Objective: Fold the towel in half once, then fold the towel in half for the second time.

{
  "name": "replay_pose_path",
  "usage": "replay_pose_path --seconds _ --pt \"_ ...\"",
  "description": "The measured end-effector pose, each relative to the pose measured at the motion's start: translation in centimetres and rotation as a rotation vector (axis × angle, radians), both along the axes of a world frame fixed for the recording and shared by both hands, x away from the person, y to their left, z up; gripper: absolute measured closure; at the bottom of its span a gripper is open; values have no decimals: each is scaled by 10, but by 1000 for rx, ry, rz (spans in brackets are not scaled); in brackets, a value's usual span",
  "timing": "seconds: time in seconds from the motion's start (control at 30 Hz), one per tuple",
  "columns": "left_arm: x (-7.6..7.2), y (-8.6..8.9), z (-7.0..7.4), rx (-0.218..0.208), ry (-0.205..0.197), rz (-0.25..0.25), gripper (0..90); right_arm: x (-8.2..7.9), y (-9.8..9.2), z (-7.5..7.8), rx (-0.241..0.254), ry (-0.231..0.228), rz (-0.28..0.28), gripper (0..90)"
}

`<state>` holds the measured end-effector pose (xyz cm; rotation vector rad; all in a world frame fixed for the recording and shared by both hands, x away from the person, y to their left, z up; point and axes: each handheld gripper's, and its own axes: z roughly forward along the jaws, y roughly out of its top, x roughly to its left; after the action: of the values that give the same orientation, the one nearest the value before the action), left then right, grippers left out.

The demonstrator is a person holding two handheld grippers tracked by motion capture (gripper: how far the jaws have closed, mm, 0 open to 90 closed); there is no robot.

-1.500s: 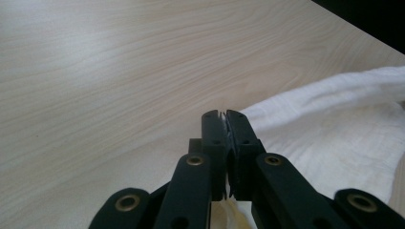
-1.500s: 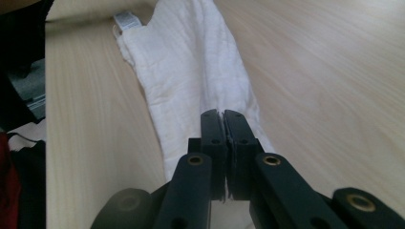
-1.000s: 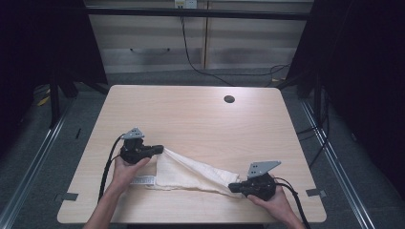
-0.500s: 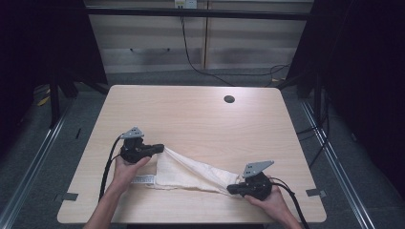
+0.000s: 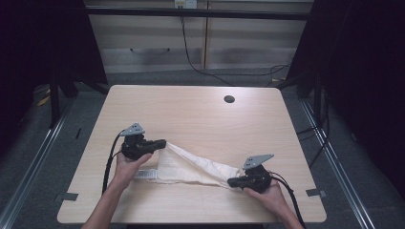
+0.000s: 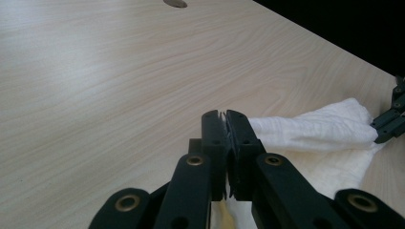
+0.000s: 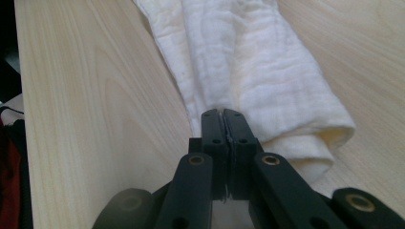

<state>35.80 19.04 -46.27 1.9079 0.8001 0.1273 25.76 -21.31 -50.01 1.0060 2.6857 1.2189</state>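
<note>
Nearest me, my right gripper [image 5: 232, 182] pinches one end of the white cloth [image 5: 191, 167], which lies across the table's [image 5: 200, 114] near half; farther left, my left gripper [image 5: 164, 142] pinches its other end. No readable writing.

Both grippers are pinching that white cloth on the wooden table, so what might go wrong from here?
1. The left gripper and the right gripper each clamp only a thin edge of the white cloth, so a harder pull may slip a corner free.
2. The cloth is bunched and folded along its length, so lifting now could leave it twisted, not flat.
3. It lies close to the near edge of the light wooden table; a released end might slide off.
</note>
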Motion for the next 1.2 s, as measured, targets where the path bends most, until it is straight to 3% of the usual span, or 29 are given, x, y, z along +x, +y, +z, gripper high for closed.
replay_pose_path --seconds 0.17,0.5,0.67,0.87,1.2 --pt "-7 0 6 -10 -16 -14 874 0 1 1 -16 -8 -13 882" --pt "-29 -3 10 53 -43 -80 874 -1 1 1 -5 8 -34 883" --pt "-39 -1 10 67 -48 -101 874 -1 2 2 -16 28 -52 883" --pt "-54 -1 15 76 -66 -140 874 -3 5 3 -34 18 -69 884" --pt "-81 4 11 89 -55 -193 873 -5 6 3 -38 18 -81 884"
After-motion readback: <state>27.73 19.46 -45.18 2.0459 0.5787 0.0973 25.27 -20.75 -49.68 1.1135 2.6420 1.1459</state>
